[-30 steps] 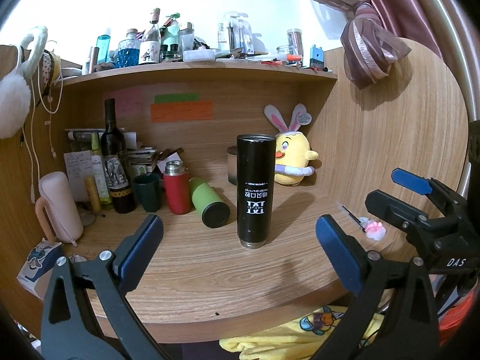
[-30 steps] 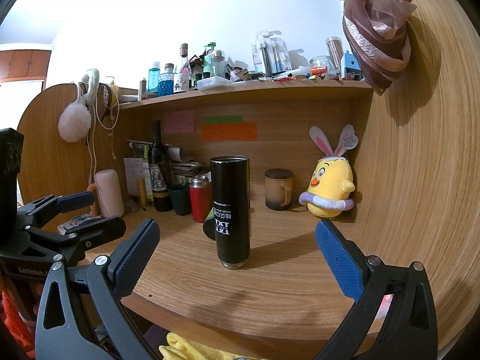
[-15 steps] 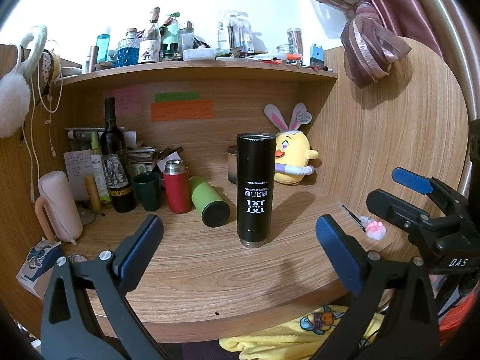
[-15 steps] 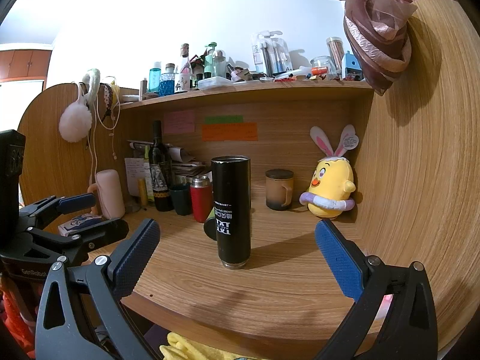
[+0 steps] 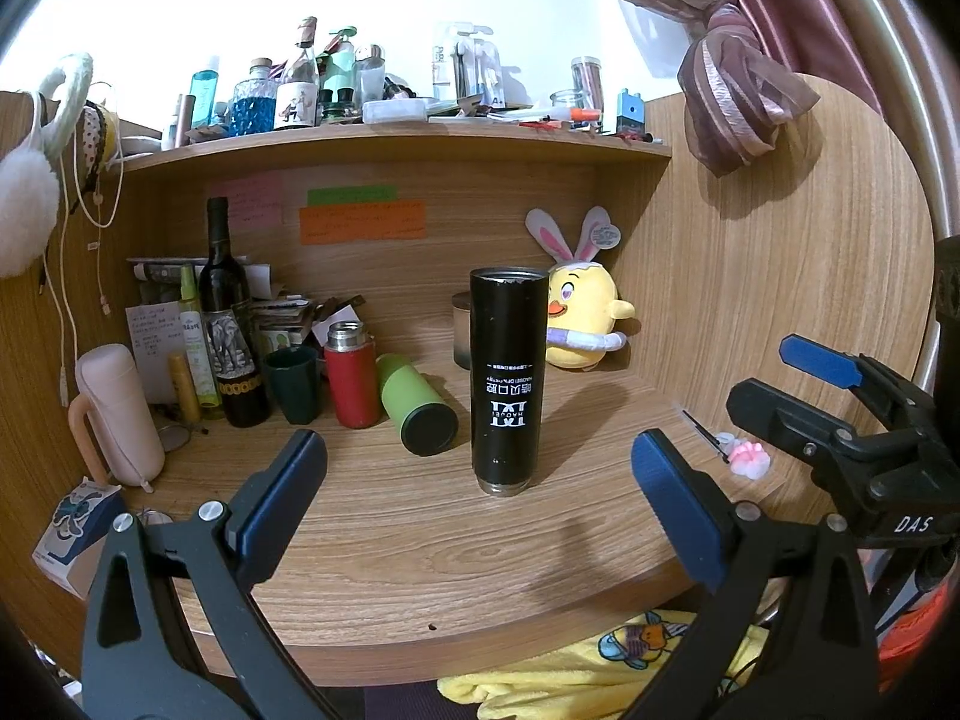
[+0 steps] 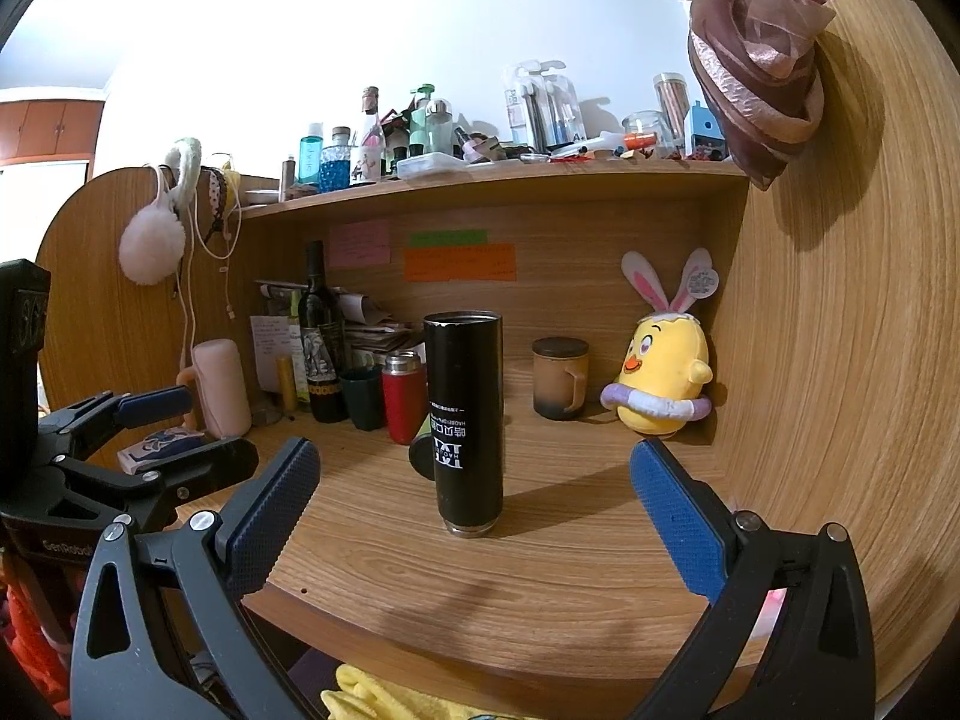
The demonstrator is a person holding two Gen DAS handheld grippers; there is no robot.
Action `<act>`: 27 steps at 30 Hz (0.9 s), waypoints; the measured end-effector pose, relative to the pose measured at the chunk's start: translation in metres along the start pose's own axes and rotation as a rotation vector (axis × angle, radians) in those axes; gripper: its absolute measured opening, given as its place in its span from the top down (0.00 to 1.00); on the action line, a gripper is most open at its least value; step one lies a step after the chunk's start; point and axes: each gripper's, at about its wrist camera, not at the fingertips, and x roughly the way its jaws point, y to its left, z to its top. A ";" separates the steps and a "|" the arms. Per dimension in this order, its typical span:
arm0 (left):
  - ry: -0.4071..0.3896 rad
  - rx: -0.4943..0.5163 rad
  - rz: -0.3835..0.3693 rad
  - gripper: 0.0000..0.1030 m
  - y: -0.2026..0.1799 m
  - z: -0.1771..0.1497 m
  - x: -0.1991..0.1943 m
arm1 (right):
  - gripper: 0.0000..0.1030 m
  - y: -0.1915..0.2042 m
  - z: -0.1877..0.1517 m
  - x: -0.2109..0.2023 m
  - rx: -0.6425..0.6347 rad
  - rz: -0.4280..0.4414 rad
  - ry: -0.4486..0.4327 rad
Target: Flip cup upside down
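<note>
- Looking through the left wrist view, I see the black cup [image 5: 507, 381] standing on the wooden counter [image 5: 420, 546], its printed lettering reading upside down and a metal band at the foot, so I judge it is already inverted or the flip is done.
- My left gripper [image 5: 479, 501] has its blue fingers [image 5: 282, 498] spread wide with nothing between them; the cup sits ahead of them, apart from both pads.
- A green bottle [image 5: 414, 405] lies on its side just left of the cup, near a red flask [image 5: 351, 378]; the right gripper [image 5: 840, 396] shows at the far right, holding nothing.
- Through the right wrist view, the cup [image 6: 465, 423] stands upright in the middle, again ahead of the fingers [image 6: 678, 516], which are wide open and empty.
- A brown mug [image 6: 561, 378] and a yellow chick toy [image 6: 660, 384] sit behind it, well apart.
- If another flip is wanted, I judge the next move calls for advancing one gripper so the pads straddle the cup's mid-body, closing squarely, then lifting before rotating; the tall narrow body could tip if nudged.
</note>
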 end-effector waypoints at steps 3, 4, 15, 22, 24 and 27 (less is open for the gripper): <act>-0.001 0.000 0.004 0.00 -0.001 0.000 -0.001 | 0.00 0.002 -0.001 -0.001 0.003 0.003 0.001; -0.001 0.003 0.002 0.00 -0.001 0.000 0.000 | 0.00 0.003 -0.001 -0.001 0.003 0.004 0.001; -0.004 0.011 -0.008 0.00 -0.002 0.001 -0.001 | 0.00 0.007 -0.001 -0.002 0.003 0.012 0.002; -0.004 0.010 -0.010 0.00 -0.002 0.001 -0.001 | 0.00 0.008 0.000 -0.002 0.003 0.010 0.002; -0.004 0.010 -0.010 0.00 -0.003 0.001 -0.001 | 0.00 0.007 0.000 -0.002 0.004 0.011 0.003; -0.002 0.010 -0.012 0.00 -0.003 0.001 -0.001 | 0.00 0.007 0.000 -0.002 0.003 0.011 0.003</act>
